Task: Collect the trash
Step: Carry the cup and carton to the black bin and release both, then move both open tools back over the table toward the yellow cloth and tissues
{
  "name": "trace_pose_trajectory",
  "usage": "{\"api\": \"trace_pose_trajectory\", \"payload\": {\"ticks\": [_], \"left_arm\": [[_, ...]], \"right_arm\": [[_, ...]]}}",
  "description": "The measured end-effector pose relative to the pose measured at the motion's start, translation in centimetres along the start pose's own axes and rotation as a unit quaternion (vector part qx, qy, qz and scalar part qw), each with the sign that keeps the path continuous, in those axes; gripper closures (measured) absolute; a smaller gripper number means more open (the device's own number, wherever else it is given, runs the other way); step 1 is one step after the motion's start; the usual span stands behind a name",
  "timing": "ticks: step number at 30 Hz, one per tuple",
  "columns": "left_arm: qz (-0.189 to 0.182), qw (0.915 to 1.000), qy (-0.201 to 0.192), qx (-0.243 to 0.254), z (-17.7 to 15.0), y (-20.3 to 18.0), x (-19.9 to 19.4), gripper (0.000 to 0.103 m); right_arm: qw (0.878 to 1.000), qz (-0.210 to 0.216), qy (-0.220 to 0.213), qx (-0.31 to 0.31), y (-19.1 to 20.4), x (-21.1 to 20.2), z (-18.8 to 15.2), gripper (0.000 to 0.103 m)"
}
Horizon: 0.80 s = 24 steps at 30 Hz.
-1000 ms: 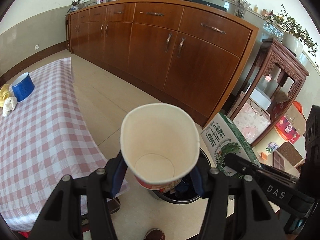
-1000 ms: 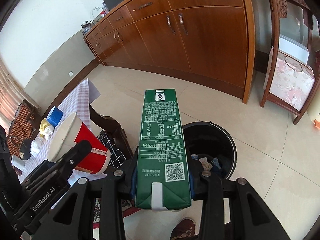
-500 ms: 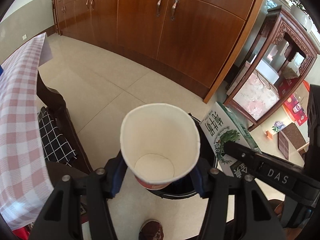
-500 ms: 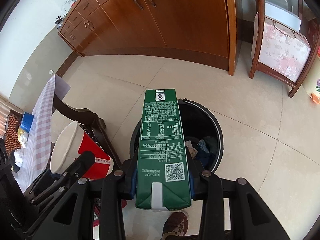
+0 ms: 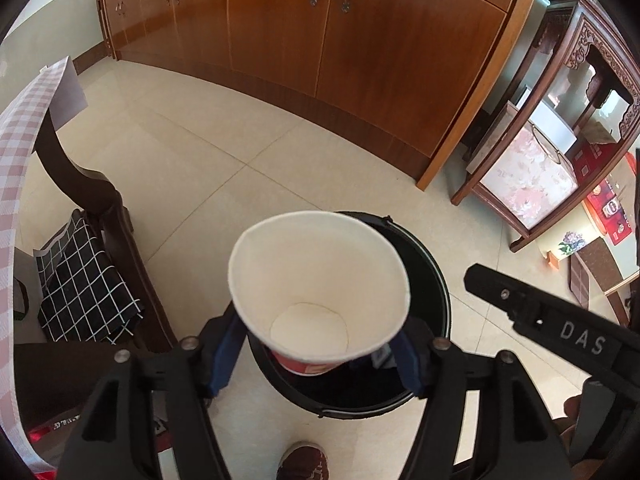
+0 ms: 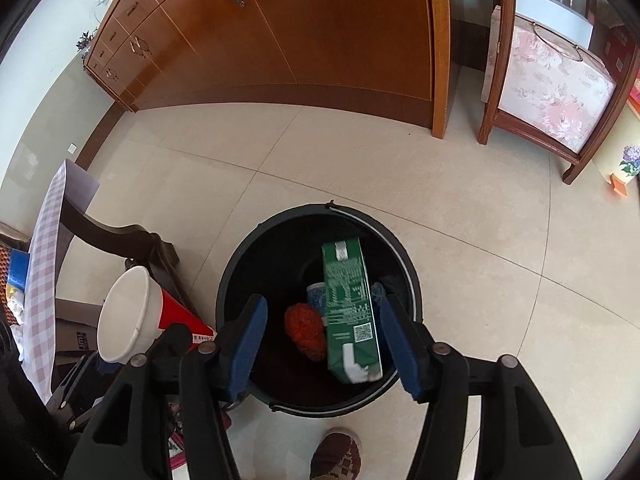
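The right gripper is seen with its blue pads spread and nothing between them; its jaws have just been opening, and the green carton, clamped half a second ago, is now free of them, tilted within the mouth of the black bin above a red crumpled item and other rubbish. That piece of trash can be judged as delivered.

The left gripper has also been opening. The paper cup is between its jaws, mouth toward the camera, but a gap is seen between the cup wall and each pad, so it appears released rather than held; whether it is already dropping cannot be told. It is placed directly over the bin, so it is expected to land inside.

Beyond the bin lie the tiled floor, a dark chair with a checked cushion, the checked tablecloth and the wooden cabinets. A shoe is seen at the lower edge, close to the bin
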<state>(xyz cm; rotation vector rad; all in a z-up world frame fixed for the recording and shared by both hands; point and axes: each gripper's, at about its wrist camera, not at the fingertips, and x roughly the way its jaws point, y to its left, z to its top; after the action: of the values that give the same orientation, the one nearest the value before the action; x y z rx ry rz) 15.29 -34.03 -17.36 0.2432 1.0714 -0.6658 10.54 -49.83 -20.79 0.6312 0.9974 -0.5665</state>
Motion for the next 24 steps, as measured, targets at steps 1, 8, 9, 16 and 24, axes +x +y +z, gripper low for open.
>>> {"api": "trace_pose_trajectory", "payload": {"ticks": [1,8,9,16,24], "left_arm": [[0.002,1.0,-0.001,-0.001,0.0,0.1,-0.1,0.036],[-0.011,0.9999,-0.001,0.002,0.5,-0.1,-0.5,0.024],[-0.008,1.0,-0.002,0.005,0.6,-0.2,-0.7,0.023],[0.002,0.9995,-0.03,0.008,0.9,0.1,-2.7,0.022],[0.022,0.9974,-0.068,-0.009,1.1,2.2,-7.5,0.022]], "right_arm": [[1.0,-0.003,-0.005,0.004,-0.2,-0.3,0.1,0.041],[0.999,-0.009,-0.043,0.01,-0.8,-3.8,-0.5,0.041],[0.999,-0.011,-0.047,0.011,-0.9,-4.2,-0.6,0.041],[0.998,-0.01,-0.059,0.019,-1.5,-6.3,-1.4,0.041],[0.998,0.004,-0.066,0.001,0.3,-8.2,-2.0,0.041]]}}
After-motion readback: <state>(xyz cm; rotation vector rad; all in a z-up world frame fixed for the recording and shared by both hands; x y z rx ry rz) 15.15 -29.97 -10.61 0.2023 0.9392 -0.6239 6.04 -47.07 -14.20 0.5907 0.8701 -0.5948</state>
